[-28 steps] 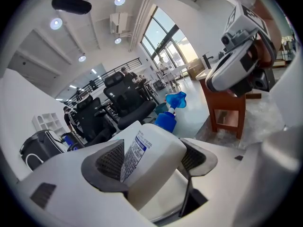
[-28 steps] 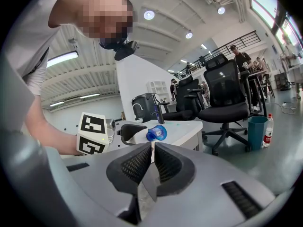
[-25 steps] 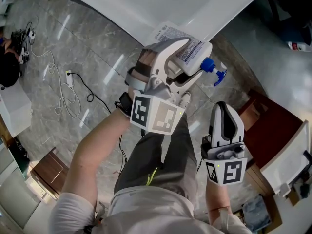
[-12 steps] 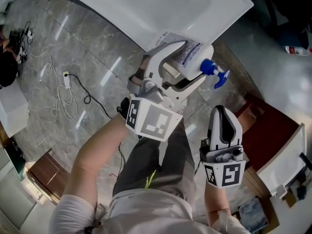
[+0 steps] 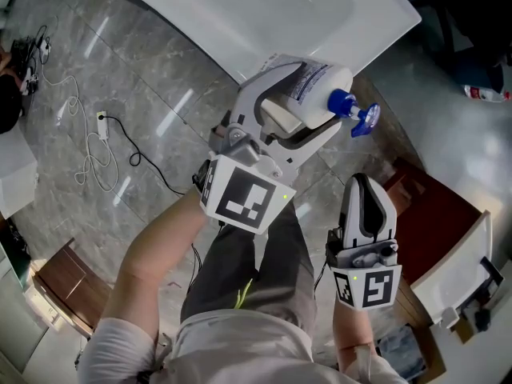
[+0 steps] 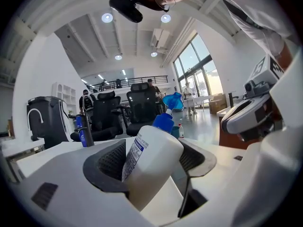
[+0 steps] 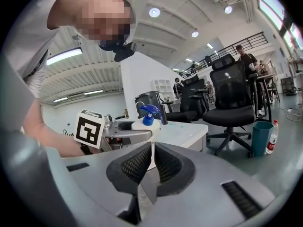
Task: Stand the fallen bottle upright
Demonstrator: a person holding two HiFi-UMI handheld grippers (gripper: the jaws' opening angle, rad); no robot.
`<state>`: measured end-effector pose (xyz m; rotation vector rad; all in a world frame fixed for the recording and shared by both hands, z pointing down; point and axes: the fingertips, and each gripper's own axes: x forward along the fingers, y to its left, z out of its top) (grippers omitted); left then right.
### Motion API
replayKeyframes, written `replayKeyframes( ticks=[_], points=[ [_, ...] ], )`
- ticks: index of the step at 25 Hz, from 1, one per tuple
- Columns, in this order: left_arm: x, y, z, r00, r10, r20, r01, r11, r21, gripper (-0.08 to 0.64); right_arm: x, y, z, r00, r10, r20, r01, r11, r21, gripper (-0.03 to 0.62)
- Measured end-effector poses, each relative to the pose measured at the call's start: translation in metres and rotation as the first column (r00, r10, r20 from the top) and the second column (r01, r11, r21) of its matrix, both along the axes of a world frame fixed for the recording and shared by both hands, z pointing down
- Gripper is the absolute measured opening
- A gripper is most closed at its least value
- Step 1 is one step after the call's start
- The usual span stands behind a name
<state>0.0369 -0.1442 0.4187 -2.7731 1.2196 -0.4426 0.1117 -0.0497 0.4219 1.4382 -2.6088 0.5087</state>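
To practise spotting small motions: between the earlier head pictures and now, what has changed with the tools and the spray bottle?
The left tool, gripping the spray bottle, rolled and lifted it slightly, carrying the blue nozzle rightwards in the head view. Its jaws have just closed a little further on the bottle. The right tool stayed shut, empty and nearly in place.

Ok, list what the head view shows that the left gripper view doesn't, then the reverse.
Head view only: the cables on the marble floor and the person's legs. Left gripper view only: office chairs, ceiling lights, tall windows and a dark blue bottle. Both: the white spray bottle clamped in the left gripper, whose jaws have just closed slightly further on it, plus the right gripper.
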Motion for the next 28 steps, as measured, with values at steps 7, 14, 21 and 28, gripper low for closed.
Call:
replayKeyframes(
  ticks=[7,14,21,28],
  points=[
    [-0.013,-0.005,-0.008,0.993,-0.012,-0.116,0.006,0.999,-0.052,0.364,-0.011,-0.01,-0.003,1.0,-0.025,-0.006,0.025,1.0,0.0,0.046],
    [-0.018,-0.005,-0.011,0.973,-0.027,-0.23,0.013,0.998,-0.063,0.359,-0.015,-0.013,0.0,0.998,-0.057,-0.021,0.057,0.998,-0.008,0.046],
    [-0.022,-0.007,-0.012,0.96,-0.037,-0.277,0.019,0.997,-0.068,0.356,-0.019,-0.021,0.0,0.996,-0.081,-0.028,0.081,0.997,-0.007,0.046],
    [-0.042,-0.013,-0.019,0.882,-0.089,-0.463,0.025,0.989,-0.144,0.353,-0.036,-0.026,0.0,0.994,-0.107,-0.03,0.107,0.994,-0.014,0.046]
  ],
)
